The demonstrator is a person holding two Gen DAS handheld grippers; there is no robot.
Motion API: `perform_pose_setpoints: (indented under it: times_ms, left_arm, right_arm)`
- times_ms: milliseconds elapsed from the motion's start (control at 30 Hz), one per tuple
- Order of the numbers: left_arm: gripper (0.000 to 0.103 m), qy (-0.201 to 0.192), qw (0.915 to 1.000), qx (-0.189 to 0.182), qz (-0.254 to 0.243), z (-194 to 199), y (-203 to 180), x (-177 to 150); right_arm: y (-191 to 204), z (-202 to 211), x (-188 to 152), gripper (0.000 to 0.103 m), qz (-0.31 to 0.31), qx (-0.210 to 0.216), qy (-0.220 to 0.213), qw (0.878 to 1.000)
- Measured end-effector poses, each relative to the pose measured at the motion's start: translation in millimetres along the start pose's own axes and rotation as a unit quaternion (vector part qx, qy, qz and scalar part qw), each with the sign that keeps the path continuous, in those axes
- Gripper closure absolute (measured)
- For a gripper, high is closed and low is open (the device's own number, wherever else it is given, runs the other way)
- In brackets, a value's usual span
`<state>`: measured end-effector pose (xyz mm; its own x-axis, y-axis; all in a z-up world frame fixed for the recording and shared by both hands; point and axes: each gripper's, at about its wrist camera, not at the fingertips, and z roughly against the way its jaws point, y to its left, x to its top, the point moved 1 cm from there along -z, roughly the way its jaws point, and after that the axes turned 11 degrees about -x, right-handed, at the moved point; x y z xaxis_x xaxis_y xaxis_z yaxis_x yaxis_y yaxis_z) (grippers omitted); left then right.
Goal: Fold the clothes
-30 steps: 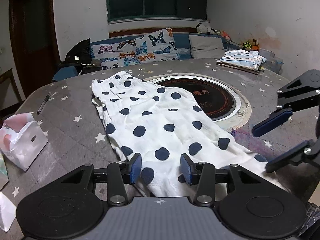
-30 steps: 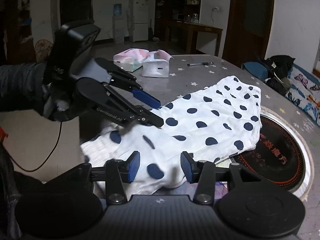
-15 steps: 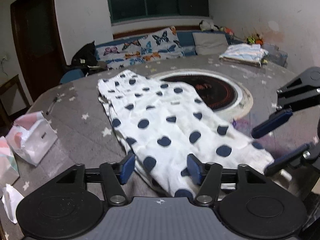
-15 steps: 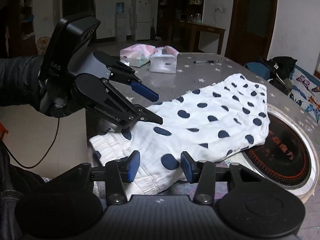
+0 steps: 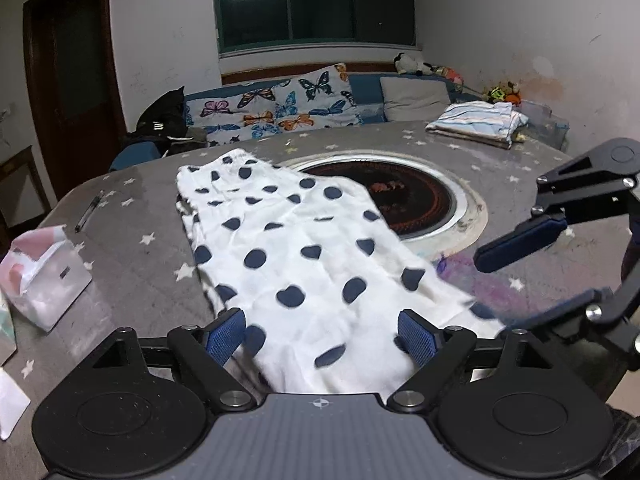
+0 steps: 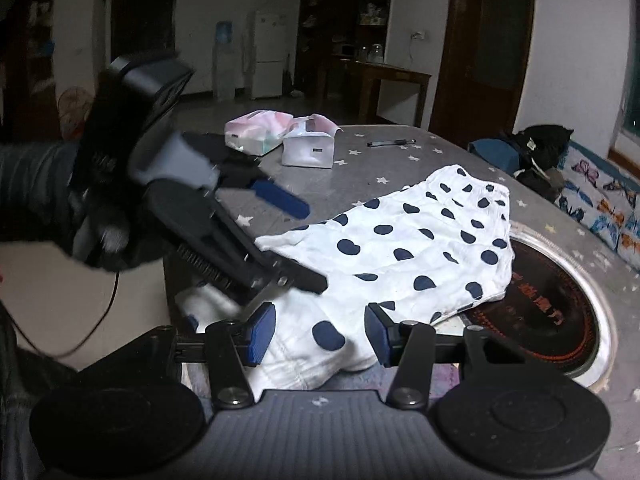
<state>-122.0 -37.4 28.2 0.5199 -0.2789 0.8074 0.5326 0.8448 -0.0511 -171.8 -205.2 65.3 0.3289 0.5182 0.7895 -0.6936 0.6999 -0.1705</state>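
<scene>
Left wrist view: low and close over the near table (image 5: pixel 132 216) edge, facing 12 o'clock toward sofa (image 5: pixel 280 108) and window. Right wrist view: same edge, angled to 10 o'clock toward fridge (image 6: pixel 266 54) and door. Shared: polka-dot garment (image 5: pixel 304 256) (image 6: pixel 408 248), round hotplate (image 5: pixel 412 200) (image 6: pixel 552 304), tissue packs, pen, and each other's gripper.

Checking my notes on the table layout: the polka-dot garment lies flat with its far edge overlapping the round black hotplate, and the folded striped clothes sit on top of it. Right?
Not quite. The folded striped clothes are not on the polka-dot garment; they sit apart at the far side of the table, beyond the round black hotplate. The left wrist view shows this. The garment does overlap the hotplate.
</scene>
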Motion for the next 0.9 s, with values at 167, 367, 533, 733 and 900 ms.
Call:
perform_pose_setpoints:
  times_ms: [167,367,533,733,900]
  left_arm:
    - [0.017,0.006,0.9999,0.003,0.009,-2,6,-9]
    - [0.017,0.016,0.9998,0.007,0.002,-10,7,-18]
    - [0.017,0.018,0.9998,0.007,-0.005,-10,7,-17]
    - [0.017,0.024,0.9997,-0.001,0.000,-12,9,-15]
    - [0.017,0.021,0.9998,0.004,-0.005,-6,9,-11]
  right_arm:
    - [-2,-19,-4,0.056,-0.021,0.020,0.010,1.000]
    - [-5,-32,-15,0.060,-0.036,0.033,0.037,0.998]
    - [-2,-15,-11,0.058,-0.013,0.030,0.028,0.999]
    - [17,6,-12,0.048,0.043,0.052,0.017,0.998]
    - [44,-2,-19,0.047,0.121,0.036,0.011,0.992]
